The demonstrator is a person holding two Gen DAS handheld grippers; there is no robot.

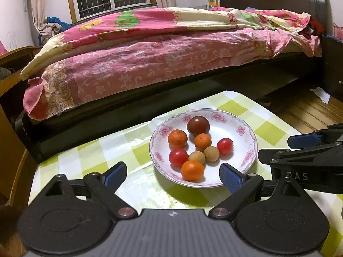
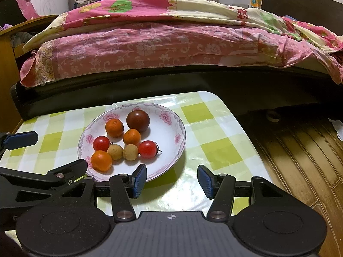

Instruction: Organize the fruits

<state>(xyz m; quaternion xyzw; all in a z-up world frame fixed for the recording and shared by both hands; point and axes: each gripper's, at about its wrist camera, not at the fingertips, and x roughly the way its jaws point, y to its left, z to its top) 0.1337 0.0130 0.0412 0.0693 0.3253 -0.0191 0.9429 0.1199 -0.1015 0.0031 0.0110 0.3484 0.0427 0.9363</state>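
Fruits, eight small round pieces, lie together in a shallow white porcelain plate with a pink floral rim [image 1: 246,150], just ahead of both grippers on the green-and-white checked plastic tablecloth [image 1: 120,150].

The left gripper [image 1: 172,174] stands spread wide and empty, its blue pads [image 1: 230,176] flanking the plate's near rim. Nearest to it is a glossy orange mandarin [image 1: 192,170]. Beyond lie two tan, matte longans [image 1: 197,157], touching each other, with a shiny red cherry tomato [image 1: 178,156] to their left and another [image 1: 224,145] to their right. Further off sit two more mandarins [image 1: 177,138] and, farthest, a dark maroon tomato [image 1: 198,125].

The right gripper [image 2: 172,181] is half spread and holds nothing; the plate lies ahead and to its left.

Judgement: all pieces are light. Tomatoes are soft-skinned, slick and easily crushed; mandarins yield slightly; longan shells are thin and brittle. Each should be taken across its widest girth with gentle pressure. Round shapes may roll on the smooth porcelain.
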